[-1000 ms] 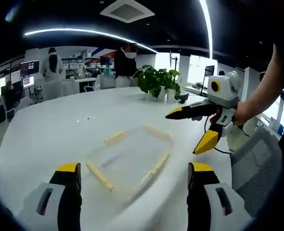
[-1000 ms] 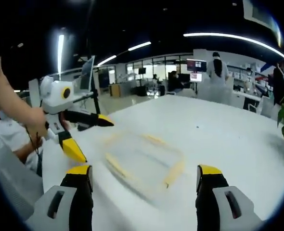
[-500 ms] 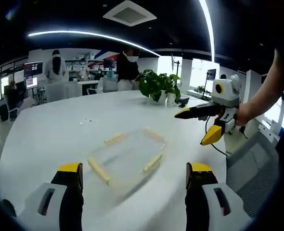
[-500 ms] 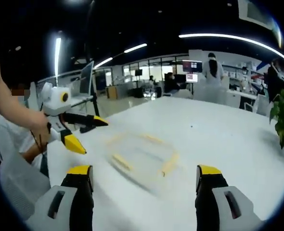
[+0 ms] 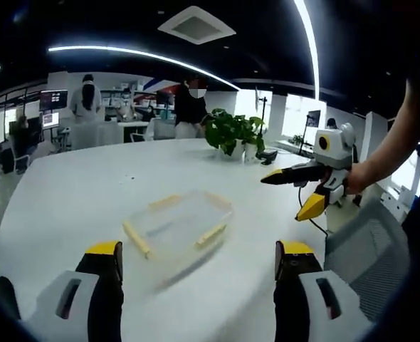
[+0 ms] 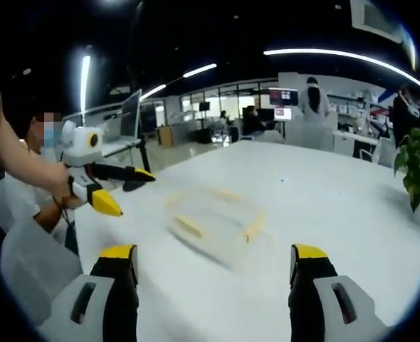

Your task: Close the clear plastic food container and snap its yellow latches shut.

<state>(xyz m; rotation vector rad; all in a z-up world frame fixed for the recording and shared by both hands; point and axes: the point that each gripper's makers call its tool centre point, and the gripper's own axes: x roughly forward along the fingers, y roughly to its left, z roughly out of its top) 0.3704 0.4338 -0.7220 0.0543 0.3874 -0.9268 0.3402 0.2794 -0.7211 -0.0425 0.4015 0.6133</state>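
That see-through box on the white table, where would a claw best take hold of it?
Probably at a yellow latch on the rim of the clear plastic food container, coming down from above. The box lies flat and low on the table, so its wide clear walls offer little to pinch; the raised latches do.

We list by colour:
- food container: clear, with pale yellow latches.
- table: plain white.
- left gripper and right gripper: black jaws tipped yellow, on grey-white bodies.
- potted plant: green leaves, white pot.
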